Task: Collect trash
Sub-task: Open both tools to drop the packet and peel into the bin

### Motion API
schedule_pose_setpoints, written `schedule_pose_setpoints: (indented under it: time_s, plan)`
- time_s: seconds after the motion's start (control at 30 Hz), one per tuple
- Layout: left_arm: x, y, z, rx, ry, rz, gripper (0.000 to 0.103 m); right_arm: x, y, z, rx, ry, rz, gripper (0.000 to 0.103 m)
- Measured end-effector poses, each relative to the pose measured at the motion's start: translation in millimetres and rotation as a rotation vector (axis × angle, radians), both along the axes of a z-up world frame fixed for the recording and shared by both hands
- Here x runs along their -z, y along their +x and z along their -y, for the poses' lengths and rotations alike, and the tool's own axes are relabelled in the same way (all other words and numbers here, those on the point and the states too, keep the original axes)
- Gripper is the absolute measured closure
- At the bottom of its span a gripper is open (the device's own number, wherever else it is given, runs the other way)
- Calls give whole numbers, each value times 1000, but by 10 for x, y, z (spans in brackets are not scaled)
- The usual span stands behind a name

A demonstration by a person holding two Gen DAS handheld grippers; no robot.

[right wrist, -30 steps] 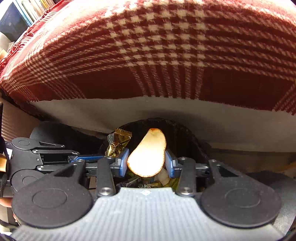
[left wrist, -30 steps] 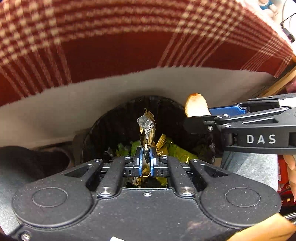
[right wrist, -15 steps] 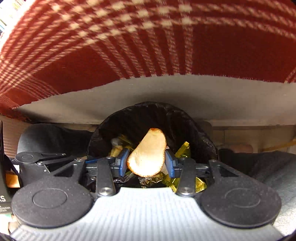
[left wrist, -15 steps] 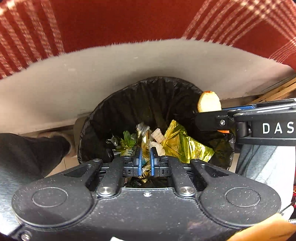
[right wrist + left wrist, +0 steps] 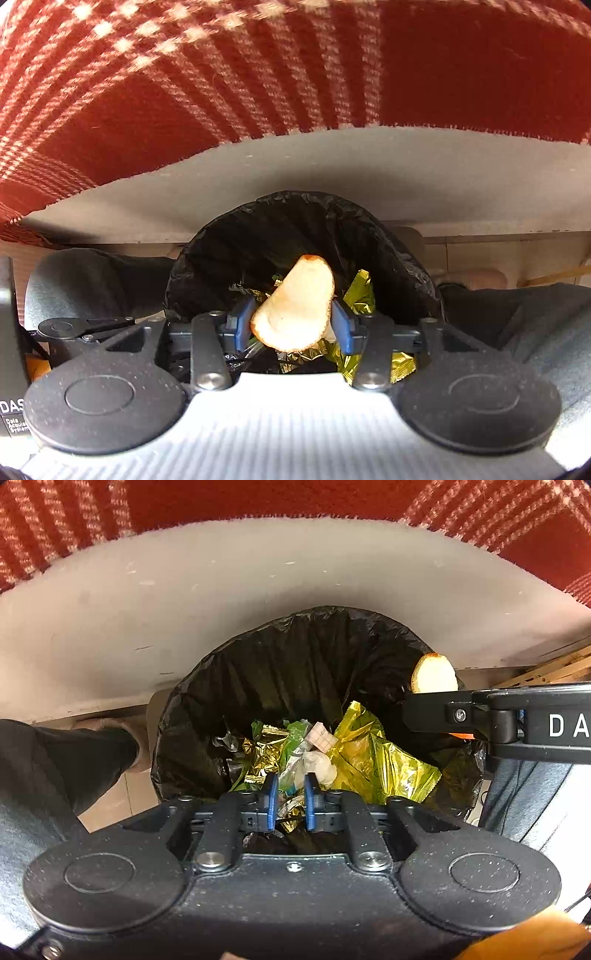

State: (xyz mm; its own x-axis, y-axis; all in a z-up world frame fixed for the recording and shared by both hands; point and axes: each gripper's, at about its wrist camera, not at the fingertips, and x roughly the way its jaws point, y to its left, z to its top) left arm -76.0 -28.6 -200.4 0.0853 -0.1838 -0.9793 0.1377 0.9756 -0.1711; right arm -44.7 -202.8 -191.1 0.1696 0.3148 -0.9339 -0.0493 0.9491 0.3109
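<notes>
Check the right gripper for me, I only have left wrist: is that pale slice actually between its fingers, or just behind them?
Observer: Between them. In the right wrist view the pale slice sits tilted inside the right gripper, whose jaws are opening. A small gap shows at the slice's lower right.
Operator: Over the bin opening or over the rim?
Observer: Over the opening. The slice's tip shows against the inside wall of the black bin liner, and gold wrappers lie below it.
</notes>
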Motion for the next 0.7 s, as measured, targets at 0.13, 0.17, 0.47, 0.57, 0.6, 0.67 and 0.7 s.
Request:
schedule_pose_setpoints:
  time_s: [0.13, 0.17, 0.47, 0.57, 0.6, 0.67, 0.7]
  plan:
    - [-12, -6, -4, -2, 9, 4, 65, 2, 0, -46, -17, -12, 10, 38]
    - [-11, -6, -7, -3, 11, 3, 64, -12, -4, -52, -21, -14, 11, 37]
    - [-8, -18, -8, -12, 8, -11, 53, -23, -17, -72, -32, -22, 3, 30]
    - [0, -23, 10, -6, 11, -8, 51, -20, -26, -67, -34, -20, -1, 29]
    - [-3, -25, 13, -4, 11, -8, 51, -22, -29, -67, -35, -21, -1, 29]
    - [-4, -31, 27, -1, 11, -9, 50, -25, -31, -62, -37, -21, -1, 28]
    - [3, -27, 26, -2, 11, -11, 49, -26, -33, -63, -36, -21, -1, 28]
